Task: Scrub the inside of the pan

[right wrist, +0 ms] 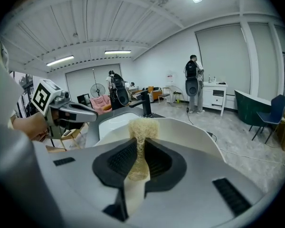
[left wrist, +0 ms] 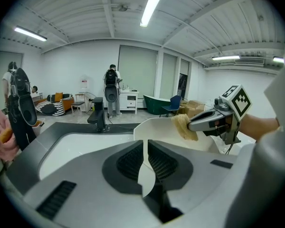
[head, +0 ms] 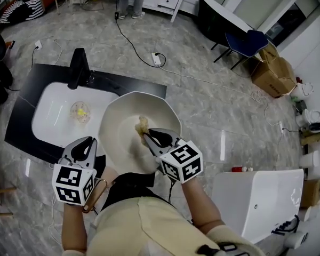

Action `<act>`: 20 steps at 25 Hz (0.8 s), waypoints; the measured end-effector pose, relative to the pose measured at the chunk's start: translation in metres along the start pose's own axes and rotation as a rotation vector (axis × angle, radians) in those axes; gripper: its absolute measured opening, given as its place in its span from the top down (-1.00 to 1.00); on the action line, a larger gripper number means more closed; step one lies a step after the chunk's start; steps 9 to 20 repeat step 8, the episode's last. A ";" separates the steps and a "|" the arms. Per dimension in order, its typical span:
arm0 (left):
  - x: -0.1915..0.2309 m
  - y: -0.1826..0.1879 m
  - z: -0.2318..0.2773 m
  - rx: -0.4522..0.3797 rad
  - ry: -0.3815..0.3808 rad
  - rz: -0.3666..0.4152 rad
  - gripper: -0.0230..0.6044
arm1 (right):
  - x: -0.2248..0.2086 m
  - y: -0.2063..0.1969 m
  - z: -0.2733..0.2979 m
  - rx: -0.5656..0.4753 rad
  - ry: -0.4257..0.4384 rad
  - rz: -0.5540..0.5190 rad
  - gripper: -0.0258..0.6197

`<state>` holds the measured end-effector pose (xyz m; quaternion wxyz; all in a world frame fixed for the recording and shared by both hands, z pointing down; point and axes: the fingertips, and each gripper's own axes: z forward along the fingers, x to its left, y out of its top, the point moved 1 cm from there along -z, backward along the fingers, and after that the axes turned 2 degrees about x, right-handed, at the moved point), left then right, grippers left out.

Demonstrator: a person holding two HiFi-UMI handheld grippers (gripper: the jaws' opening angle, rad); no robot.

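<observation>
A white, many-sided pan (head: 122, 113) is held over the right end of the sink. My left gripper (head: 89, 142) sits at its near left edge, shut on a thin white edge of the pan (left wrist: 157, 126); in its own view that edge runs between the pads of the left gripper (left wrist: 147, 148). My right gripper (head: 148, 136) reaches into the pan, shut on a tan fibrous scrubber (head: 142, 125). The scrubber (right wrist: 142, 126) sticks out past the right gripper (right wrist: 140, 151) against the pan's inside wall (right wrist: 185, 133). The left gripper view shows the scrubber (left wrist: 183, 126) over the pan's rim.
A white sink (head: 50, 119) in a black counter has a black faucet (head: 79, 68) and a clear item with yellow inside (head: 81, 111). A white cabinet (head: 261, 201) stands at my right. Cables, cardboard boxes (head: 273, 71) and a blue chair (head: 248, 42) are on the floor beyond.
</observation>
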<state>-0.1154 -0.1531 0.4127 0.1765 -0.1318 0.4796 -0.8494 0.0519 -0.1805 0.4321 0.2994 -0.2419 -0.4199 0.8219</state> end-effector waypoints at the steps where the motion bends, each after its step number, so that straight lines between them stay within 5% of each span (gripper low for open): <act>1: 0.000 0.000 0.000 0.000 0.002 0.000 0.80 | 0.000 0.001 0.000 -0.003 -0.001 0.003 0.72; 20: -0.001 0.002 -0.005 -0.007 0.011 0.007 0.80 | 0.001 0.000 0.000 -0.006 0.002 0.024 0.72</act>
